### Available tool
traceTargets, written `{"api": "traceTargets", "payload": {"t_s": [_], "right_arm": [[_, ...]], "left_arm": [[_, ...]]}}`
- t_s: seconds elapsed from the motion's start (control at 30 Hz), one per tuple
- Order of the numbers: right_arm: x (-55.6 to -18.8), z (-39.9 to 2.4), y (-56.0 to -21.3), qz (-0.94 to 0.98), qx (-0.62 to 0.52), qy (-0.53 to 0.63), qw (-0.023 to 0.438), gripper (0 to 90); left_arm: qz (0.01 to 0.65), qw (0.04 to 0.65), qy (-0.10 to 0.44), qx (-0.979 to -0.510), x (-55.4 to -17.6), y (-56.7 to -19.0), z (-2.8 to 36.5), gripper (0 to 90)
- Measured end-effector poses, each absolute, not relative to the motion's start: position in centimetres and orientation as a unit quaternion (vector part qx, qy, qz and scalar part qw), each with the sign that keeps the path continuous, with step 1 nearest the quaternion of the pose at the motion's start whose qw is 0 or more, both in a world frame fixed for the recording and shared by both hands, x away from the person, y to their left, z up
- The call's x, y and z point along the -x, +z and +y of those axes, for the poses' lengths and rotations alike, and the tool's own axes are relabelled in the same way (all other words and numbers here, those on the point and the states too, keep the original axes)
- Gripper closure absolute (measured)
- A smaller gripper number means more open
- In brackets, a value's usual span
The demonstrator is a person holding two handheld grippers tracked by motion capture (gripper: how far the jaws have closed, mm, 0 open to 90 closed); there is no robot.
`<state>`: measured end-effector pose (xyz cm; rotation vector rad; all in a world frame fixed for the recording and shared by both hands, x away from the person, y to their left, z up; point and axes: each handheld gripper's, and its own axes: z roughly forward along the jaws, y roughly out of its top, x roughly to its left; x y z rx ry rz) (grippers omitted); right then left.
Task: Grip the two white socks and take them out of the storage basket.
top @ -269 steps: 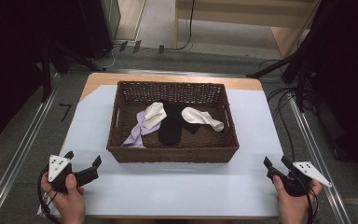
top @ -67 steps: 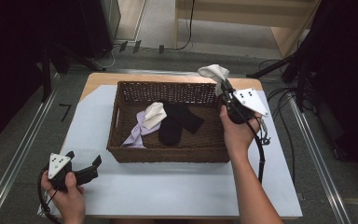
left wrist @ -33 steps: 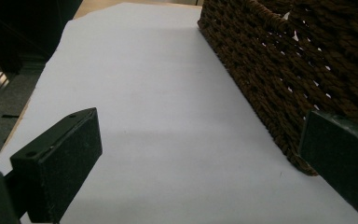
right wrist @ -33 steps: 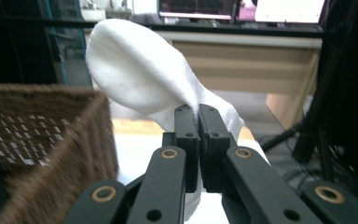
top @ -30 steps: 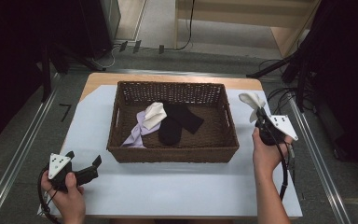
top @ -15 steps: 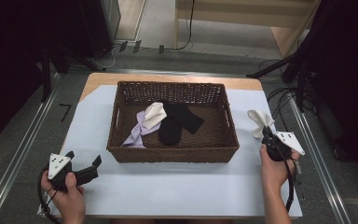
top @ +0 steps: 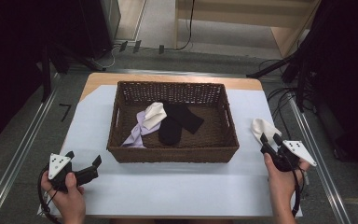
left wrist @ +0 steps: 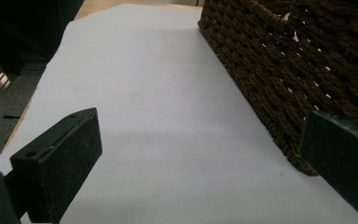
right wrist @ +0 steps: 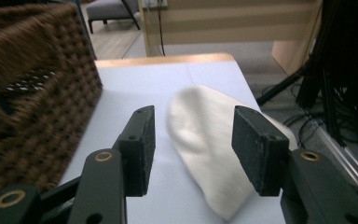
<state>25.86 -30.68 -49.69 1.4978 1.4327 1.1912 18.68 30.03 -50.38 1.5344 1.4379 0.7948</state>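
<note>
A brown wicker basket (top: pixel 172 154) stands mid-table and holds a lavender sock (top: pixel 137 133), a white sock (top: pixel 154 114) and black socks (top: pixel 175 122). Another white sock (top: pixel 262 127) lies on the white table cover to the right of the basket. My right gripper (top: pixel 270 138) is just in front of it, open. In the right gripper view the sock (right wrist: pixel 200 126) looks blurred and sits beyond the spread jaws of the gripper (right wrist: pixel 193 144). My left gripper (top: pixel 83 157) rests open at the front left, with nothing between its fingers (left wrist: pixel 60 154).
The basket's woven wall (left wrist: pixel 279 70) runs close along the right of my left gripper. Beyond the table's right edge run a metal rail (top: pixel 317 154) and cables (top: pixel 279 93). A wooden bench (top: pixel 242 14) stands behind the table.
My right gripper lifted the white sock out of the basket, carried it over the right rim and down to the table, and has opened. The left gripper has not moved.
</note>
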Motion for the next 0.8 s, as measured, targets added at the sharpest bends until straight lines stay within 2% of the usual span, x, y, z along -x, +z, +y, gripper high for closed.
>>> {"api": "traceTargets", "payload": {"t_s": [0.8], "right_arm": [[-29.2,-24.4,-43.3,0.56,-0.548,0.504,0.364,50.2]], "left_arm": [[0.578,0.436,0.316,-0.613,-18.7,-50.4,30.1,0.3]]}}
